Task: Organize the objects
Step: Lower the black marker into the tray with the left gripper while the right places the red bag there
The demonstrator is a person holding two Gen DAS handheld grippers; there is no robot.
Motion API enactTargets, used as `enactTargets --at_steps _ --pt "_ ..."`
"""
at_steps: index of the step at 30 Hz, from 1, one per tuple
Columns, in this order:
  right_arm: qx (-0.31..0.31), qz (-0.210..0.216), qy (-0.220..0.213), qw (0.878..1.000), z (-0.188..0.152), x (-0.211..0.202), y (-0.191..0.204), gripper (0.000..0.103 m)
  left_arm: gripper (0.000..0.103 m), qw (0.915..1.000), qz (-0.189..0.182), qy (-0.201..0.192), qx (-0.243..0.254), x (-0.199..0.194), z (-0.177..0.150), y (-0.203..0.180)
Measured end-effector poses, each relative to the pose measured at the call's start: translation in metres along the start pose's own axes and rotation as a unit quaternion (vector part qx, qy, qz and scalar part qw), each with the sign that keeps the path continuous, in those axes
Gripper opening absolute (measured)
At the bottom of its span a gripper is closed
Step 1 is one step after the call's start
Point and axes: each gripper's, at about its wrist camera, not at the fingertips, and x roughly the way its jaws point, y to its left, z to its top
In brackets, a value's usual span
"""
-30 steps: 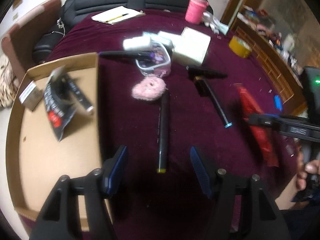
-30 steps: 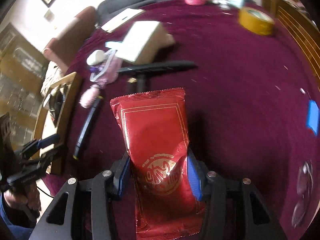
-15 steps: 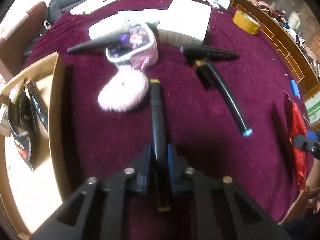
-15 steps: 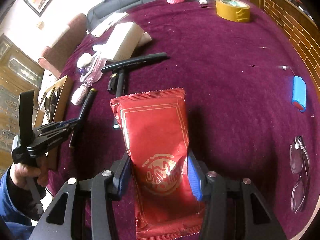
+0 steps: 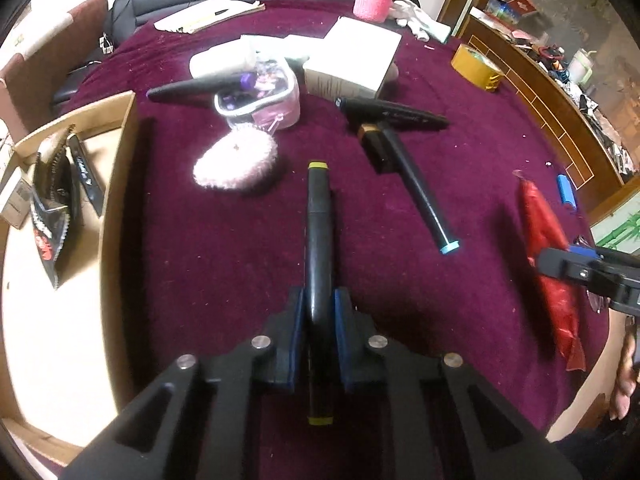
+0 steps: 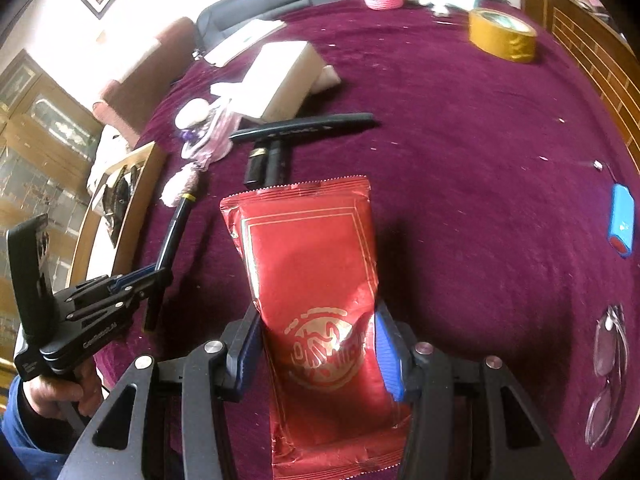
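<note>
Writing first: we find little that reads. The black pen lying crosswise on the maroon desk carries pale lettering along its barrel, too small for us to make out. The red foil packet bears a gold line border and a round gold emblem, its characters not legible. The left gripper, seen from the right wrist view, has white lettering on its black frame that we cannot read either.

Left gripper — jaws pinched narrow on the black marker, blue pads pressing its barrel on both sides. The marker runs straight out ahead along the jaws, one yellow-banded end far forward, the other sticking back behind the pads.

Right gripper — jaws part-way apart, clamped on the lower half of the red foil packet, which stands out ahead of them and creases where the pads squeeze.

To the left sits a shallow cardboard box holding a black sachet. Ahead of the marker tip: a pink fluffy puff, a clear pouch, a white box. A blue-ended black marker lies to the right.
</note>
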Motion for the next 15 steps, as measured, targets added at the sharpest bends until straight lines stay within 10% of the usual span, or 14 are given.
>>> enactTargets --at_steps 15 --pt "-0.043 0.019 0.013 0.999 0.006 0.016 0.044 0.055 0.014 0.9987 0.02 -0.037 -0.029 -0.041 -0.007 0.027"
